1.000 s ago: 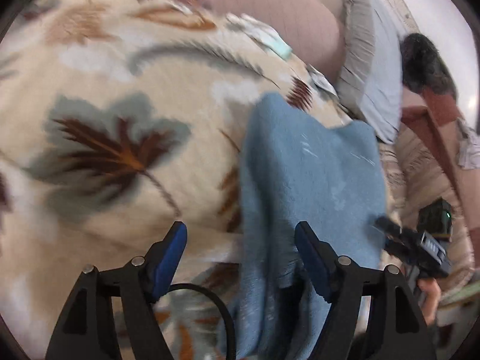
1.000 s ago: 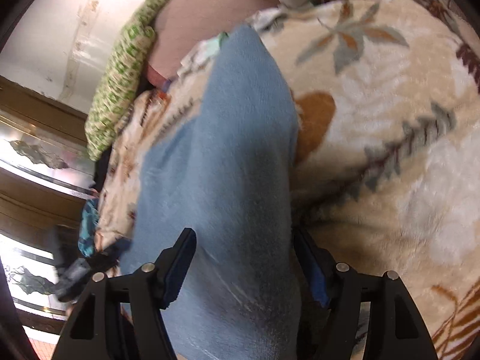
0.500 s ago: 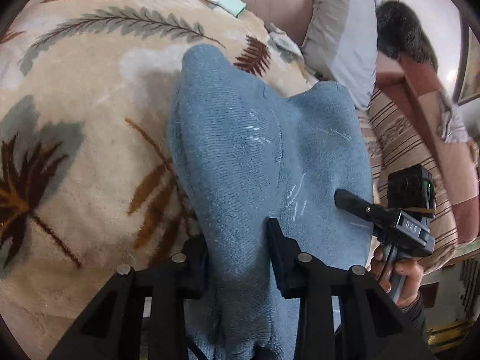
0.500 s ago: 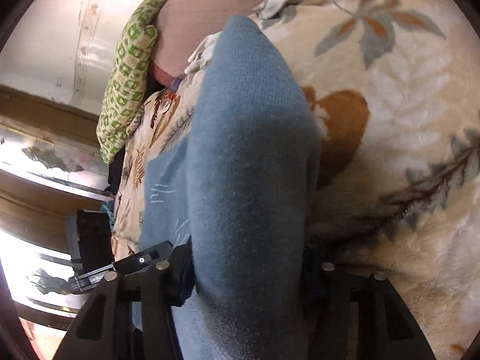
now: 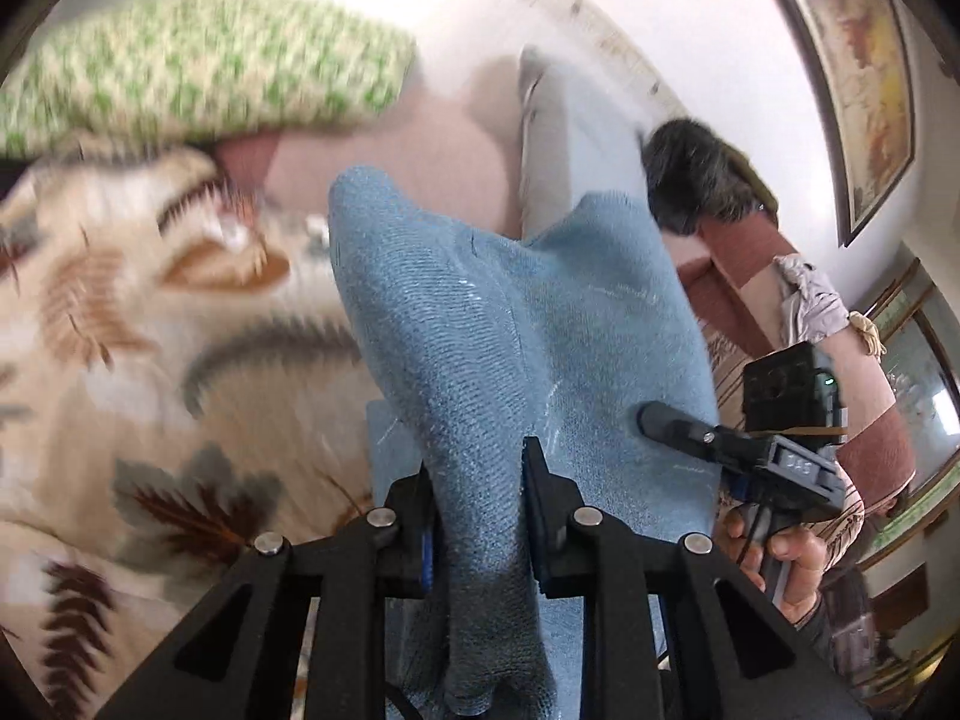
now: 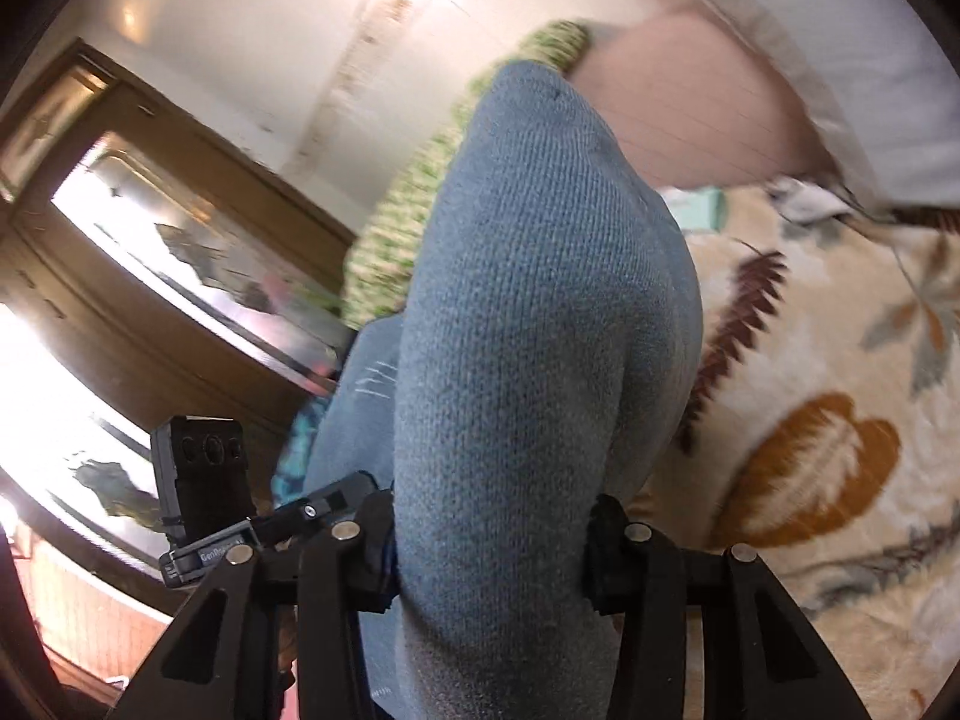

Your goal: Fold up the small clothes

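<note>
Cloth (image 5: pixel 516 324) blue, clamped by left gripper (image 5: pixel 477 516) and right gripper (image 6: pixel 492 546) | green pillow (image 5: pixel 198 66) at 10 o'clock | leaf-print blanket (image 5: pixel 120 324) at 9 o'clock

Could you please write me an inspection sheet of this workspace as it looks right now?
Surface: leaf-print blanket over a bed.
Job's things: blue knit garment, held up by both grippers.
Clutter: green patterned cushion, grey pillow, small pale items near the pillows.
Grippers: left gripper and right gripper both shut on the garment.
Cables: black cable under the left gripper.
Surroundings: white wall, framed picture, wooden glass-fronted cabinet.
</note>
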